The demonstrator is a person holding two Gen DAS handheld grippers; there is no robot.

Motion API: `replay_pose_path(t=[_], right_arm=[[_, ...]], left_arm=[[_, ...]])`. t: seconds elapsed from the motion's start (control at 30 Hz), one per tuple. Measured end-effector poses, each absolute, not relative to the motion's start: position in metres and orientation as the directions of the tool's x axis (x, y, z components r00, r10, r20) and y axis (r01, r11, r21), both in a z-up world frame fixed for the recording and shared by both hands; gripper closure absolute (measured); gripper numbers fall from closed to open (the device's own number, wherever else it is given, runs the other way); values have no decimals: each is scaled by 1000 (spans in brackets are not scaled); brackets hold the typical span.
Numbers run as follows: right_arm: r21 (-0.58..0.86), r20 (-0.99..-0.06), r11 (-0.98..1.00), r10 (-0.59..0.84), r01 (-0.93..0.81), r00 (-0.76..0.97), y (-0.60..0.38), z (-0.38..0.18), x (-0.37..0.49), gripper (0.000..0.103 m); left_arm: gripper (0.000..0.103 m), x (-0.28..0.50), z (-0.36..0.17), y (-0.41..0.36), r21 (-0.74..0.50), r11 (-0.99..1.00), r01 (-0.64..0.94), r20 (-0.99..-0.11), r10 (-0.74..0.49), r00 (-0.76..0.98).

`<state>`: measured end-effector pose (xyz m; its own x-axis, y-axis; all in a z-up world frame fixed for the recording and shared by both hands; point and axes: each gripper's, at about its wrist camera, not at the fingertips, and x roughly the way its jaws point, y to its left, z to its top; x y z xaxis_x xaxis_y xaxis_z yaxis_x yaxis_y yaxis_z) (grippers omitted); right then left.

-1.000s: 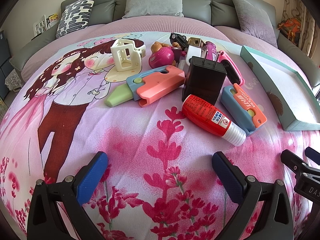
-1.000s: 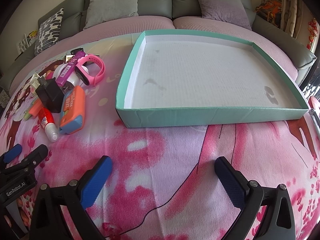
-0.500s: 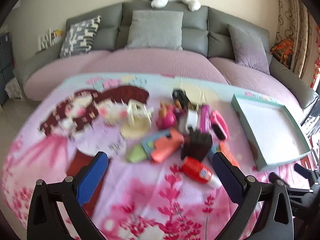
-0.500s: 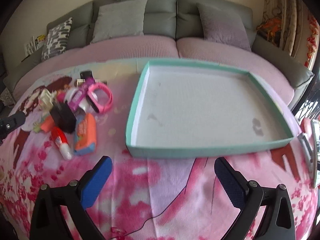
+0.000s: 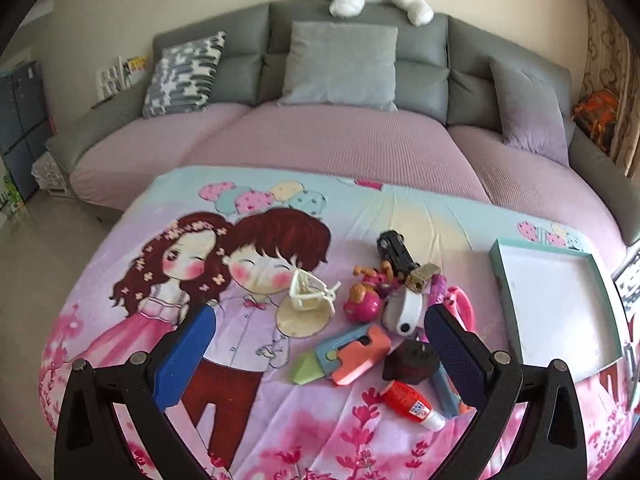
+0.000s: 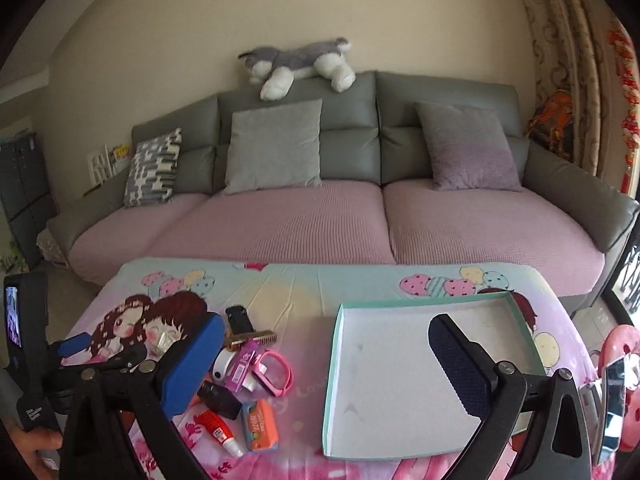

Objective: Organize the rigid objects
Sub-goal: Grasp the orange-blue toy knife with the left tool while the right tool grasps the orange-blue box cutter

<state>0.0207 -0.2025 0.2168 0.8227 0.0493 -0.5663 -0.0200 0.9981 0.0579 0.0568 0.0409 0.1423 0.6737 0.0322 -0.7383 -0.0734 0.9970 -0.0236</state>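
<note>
A pile of small rigid objects lies on the cartoon-print cloth: a red glue bottle [image 5: 412,405], a black charger [image 5: 412,359], an orange and blue utility knife [image 5: 352,352], a white plastic frame [image 5: 310,292], a pink ball toy [image 5: 362,304], a black toy car [image 5: 394,250] and a pink band [image 6: 276,372]. An empty teal tray [image 5: 502,280] sits to their right; it also shows in the right wrist view [image 6: 332,380]. My left gripper [image 5: 320,356] is open, high above the pile. My right gripper [image 6: 324,368] is open, above the tray's left edge.
A grey sofa [image 6: 360,152] with pink seat covers, several cushions and a plush husky [image 6: 296,64] stands behind the table. The left gripper's handle and its screen [image 6: 24,344] show at the left of the right wrist view. A curtain [image 6: 572,60] hangs at the right.
Both grippers have risen and pulled back from the table, so the objects and tray look smaller and the sofa has come into view. Both stay open.
</note>
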Motion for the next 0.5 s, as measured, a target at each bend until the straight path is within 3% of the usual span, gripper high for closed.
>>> replay_pose_path(t=[0.2, 0.4, 0.5], right_arm=[[27, -729, 996, 81, -89, 680, -178, 179, 61, 0], [115, -797, 990, 144, -87, 587, -168, 125, 68, 0], [67, -820, 991, 119, -113, 561, -157, 104, 71, 0]], left_arm=[[0, 67, 133, 40, 5, 996, -88, -780, 59, 623], [0, 70, 107, 52, -77, 977, -200, -820, 52, 571], [0, 72, 95, 53, -59, 973, -222, -825, 78, 560]])
